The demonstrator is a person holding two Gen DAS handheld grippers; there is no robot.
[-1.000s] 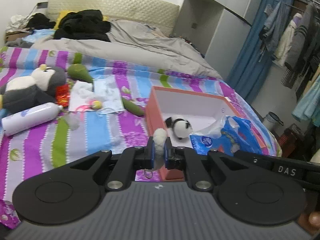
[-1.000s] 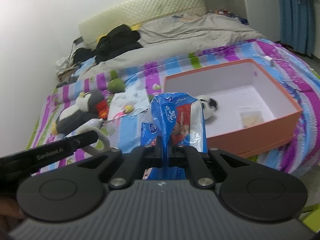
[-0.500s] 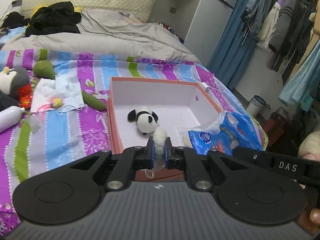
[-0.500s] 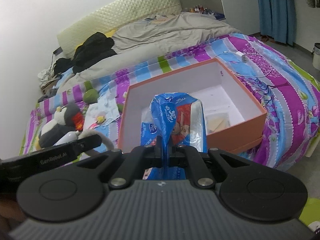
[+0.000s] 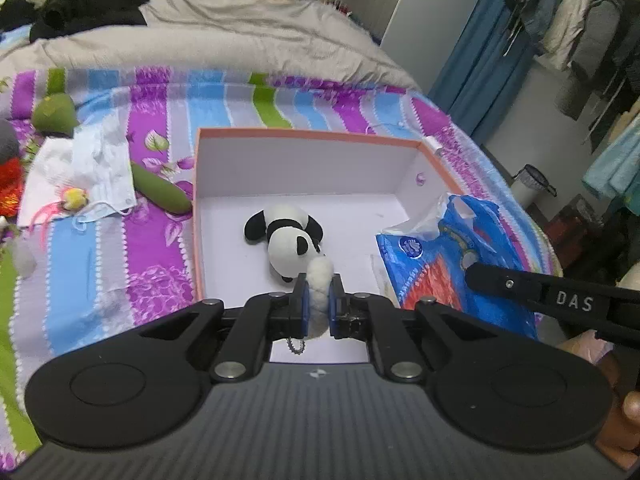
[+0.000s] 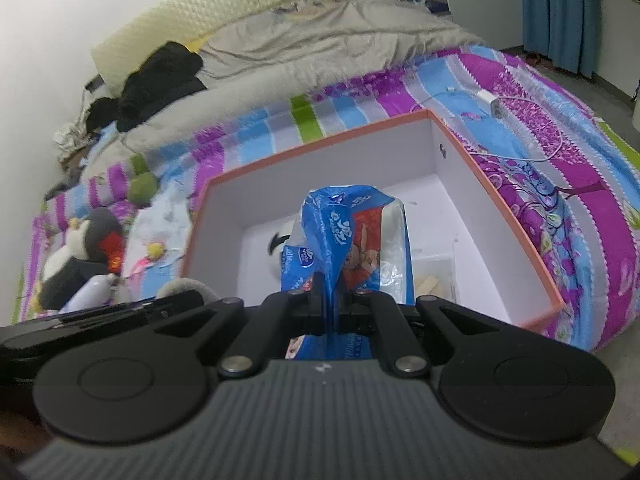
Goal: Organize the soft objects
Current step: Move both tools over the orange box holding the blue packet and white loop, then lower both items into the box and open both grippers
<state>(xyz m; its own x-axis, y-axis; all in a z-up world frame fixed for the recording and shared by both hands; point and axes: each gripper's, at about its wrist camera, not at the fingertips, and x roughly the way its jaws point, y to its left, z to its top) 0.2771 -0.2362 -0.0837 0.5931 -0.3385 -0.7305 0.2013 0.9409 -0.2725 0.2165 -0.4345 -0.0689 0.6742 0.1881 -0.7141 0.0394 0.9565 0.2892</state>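
A: Where the left camera looks, what is seen?
B: A white pom-pom point(image 5: 319, 280) is squeezed tight by the left gripper point(image 5: 318, 298), over the box point(image 5: 304, 135). A panda point(image 5: 287, 236) is lying inside the box.

A: And from the right camera?
B: A blue bag point(image 6: 349, 236) is pinched tight by the right gripper point(image 6: 330, 304), over the same box point(image 6: 500, 196). A penguin point(image 6: 80, 252) is left on the blanket point(image 6: 560, 184).

We are bringing the white pompom point(image 5: 319, 280) and the blue packet point(image 6: 347, 240) in over the orange box point(image 5: 304, 134).
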